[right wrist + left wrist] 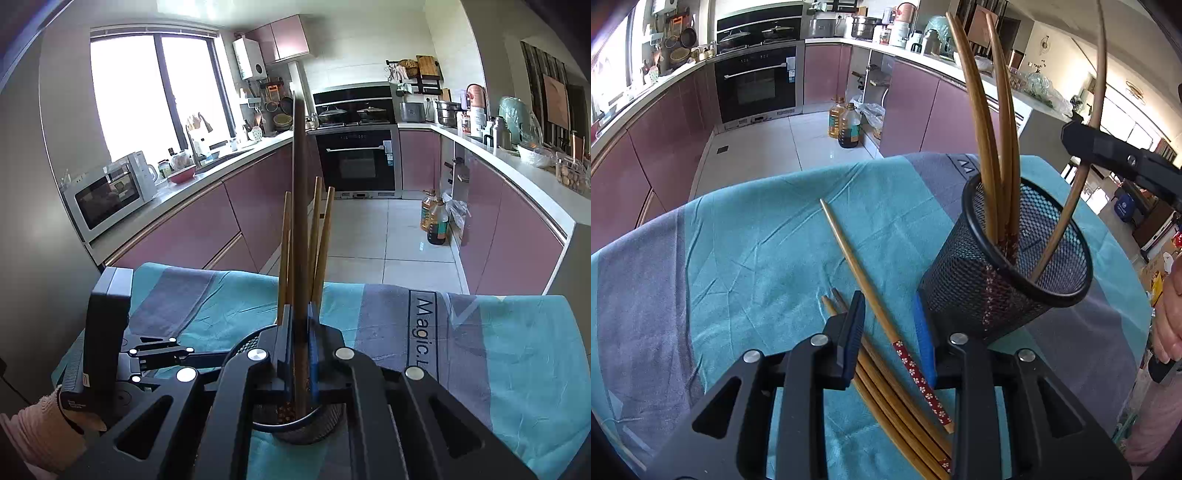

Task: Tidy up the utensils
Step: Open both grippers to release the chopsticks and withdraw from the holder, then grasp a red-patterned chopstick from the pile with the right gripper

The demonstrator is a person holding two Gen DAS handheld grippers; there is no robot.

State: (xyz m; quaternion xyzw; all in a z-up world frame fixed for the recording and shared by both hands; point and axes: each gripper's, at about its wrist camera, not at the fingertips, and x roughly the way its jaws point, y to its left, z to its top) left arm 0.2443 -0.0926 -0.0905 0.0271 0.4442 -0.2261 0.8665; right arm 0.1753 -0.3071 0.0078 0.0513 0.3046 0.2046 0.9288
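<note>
So the right gripper (299, 354) has its two pads squeezed onto a single brown chopstick (300, 206), which stands nearly upright through the middle of the right wrist view; its lower end dips into the black mesh cup (295, 428) right under the jaws; three more chopsticks (320, 236) stand in that cup just behind it, leaning a bit.

From the left wrist view, the left gripper (892, 328) hangs wide apart, nothing pinched; the loose chopsticks (886, 384) lie on the cloth between and under its pads, one of them with a red flower-pattern end (923, 380) in the lower middle of the frame; I can't tell whether the pads touch them. The mesh cup (975, 280) sits right of centre, just beside the blue pad; the right gripper (1115, 155) shows at the right edge with its chopstick (1071, 199) slanting down into the cup.

Writing: the teal and grey cloth (517, 350) reads "Magic.L" then gets cut off behind the gripper, right of centre in the right wrist view; the oven sticker is too small to read.
</note>
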